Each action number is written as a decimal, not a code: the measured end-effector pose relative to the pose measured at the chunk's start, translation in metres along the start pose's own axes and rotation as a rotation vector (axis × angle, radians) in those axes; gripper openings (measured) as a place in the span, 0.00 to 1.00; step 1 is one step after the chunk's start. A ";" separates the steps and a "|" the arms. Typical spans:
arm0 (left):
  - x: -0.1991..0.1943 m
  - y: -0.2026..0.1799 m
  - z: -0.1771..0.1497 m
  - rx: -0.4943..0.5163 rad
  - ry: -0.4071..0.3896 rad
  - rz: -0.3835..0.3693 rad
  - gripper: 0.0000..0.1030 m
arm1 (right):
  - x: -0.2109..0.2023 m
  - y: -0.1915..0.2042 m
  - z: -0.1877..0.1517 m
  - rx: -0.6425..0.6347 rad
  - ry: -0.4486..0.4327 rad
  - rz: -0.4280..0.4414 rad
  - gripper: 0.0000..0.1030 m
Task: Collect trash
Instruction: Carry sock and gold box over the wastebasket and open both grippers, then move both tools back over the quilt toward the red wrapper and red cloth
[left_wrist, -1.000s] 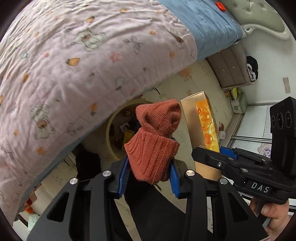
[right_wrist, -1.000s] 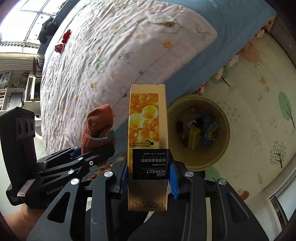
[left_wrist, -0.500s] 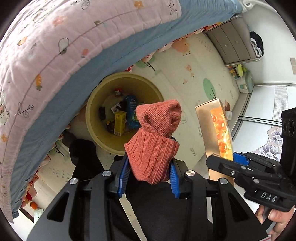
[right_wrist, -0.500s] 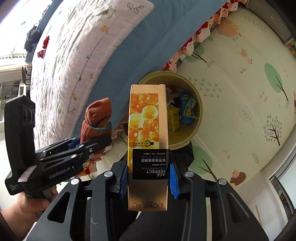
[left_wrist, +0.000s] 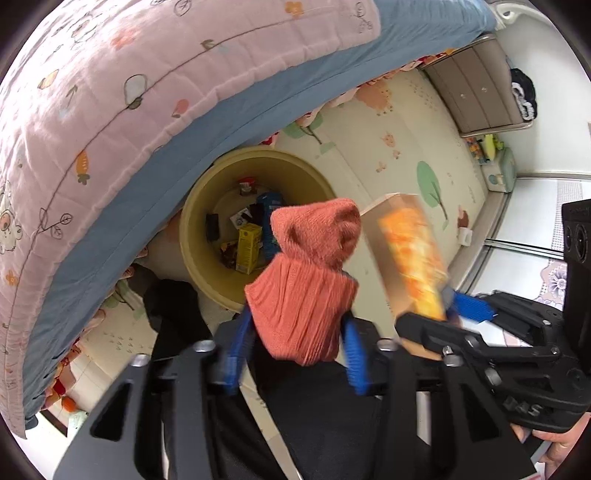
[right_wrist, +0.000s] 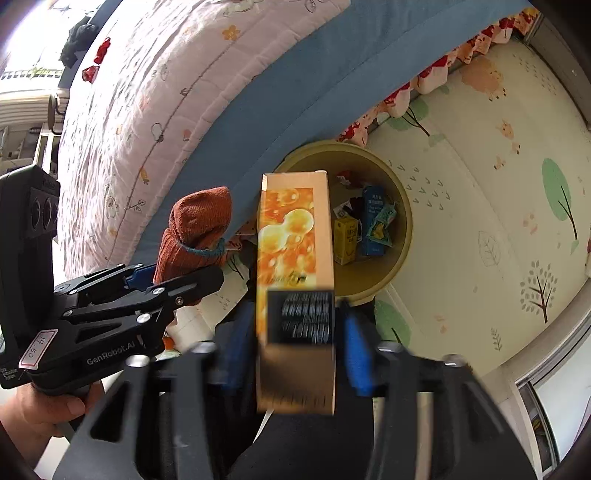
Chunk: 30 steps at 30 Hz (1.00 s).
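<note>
My left gripper (left_wrist: 295, 354) has just spread its blue pads a little apart from the rust-orange knitted sock (left_wrist: 306, 280), which sits between them above the yellow round bin (left_wrist: 192, 236). My right gripper (right_wrist: 295, 354) has spread its jaws too, with gaps either side of the tall gold and orange carton (right_wrist: 295, 258). The carton also shows in the left wrist view (left_wrist: 410, 266), and the sock in the right wrist view (right_wrist: 195, 229). The bin (right_wrist: 402, 221) on the floor holds several cartons and wrappers.
A bed with a pink printed quilt (left_wrist: 110, 92) and blue sheet (right_wrist: 295, 74) overhangs the bin's far side. A patterned play mat (right_wrist: 498, 184) covers the floor. A grey drawer unit (left_wrist: 476, 92) stands by the far wall. Dark trousers (left_wrist: 332, 424) are below me.
Both grippers swung from over the bed to above the bin. Now both sets of jaws have parted from the sock and the carton, which look blurred.
</note>
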<state>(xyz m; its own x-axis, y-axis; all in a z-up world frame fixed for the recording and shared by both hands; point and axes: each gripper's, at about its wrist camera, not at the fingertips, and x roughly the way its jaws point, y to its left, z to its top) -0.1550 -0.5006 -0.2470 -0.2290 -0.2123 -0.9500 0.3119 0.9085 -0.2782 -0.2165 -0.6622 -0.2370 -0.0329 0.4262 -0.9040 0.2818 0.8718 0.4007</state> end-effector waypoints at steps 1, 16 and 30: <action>0.001 0.001 0.000 0.003 0.007 0.007 0.66 | 0.000 0.000 0.000 0.001 0.001 -0.007 0.65; 0.000 0.018 0.000 0.007 0.027 0.021 0.76 | 0.003 0.008 -0.006 -0.004 0.018 -0.044 0.64; -0.025 0.027 0.003 0.013 -0.019 -0.011 0.76 | -0.009 0.026 0.002 -0.010 -0.012 -0.068 0.63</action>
<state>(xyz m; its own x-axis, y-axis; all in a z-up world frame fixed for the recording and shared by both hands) -0.1376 -0.4719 -0.2310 -0.2148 -0.2294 -0.9493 0.3211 0.9014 -0.2905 -0.2073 -0.6436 -0.2185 -0.0398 0.3630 -0.9309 0.2701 0.9009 0.3398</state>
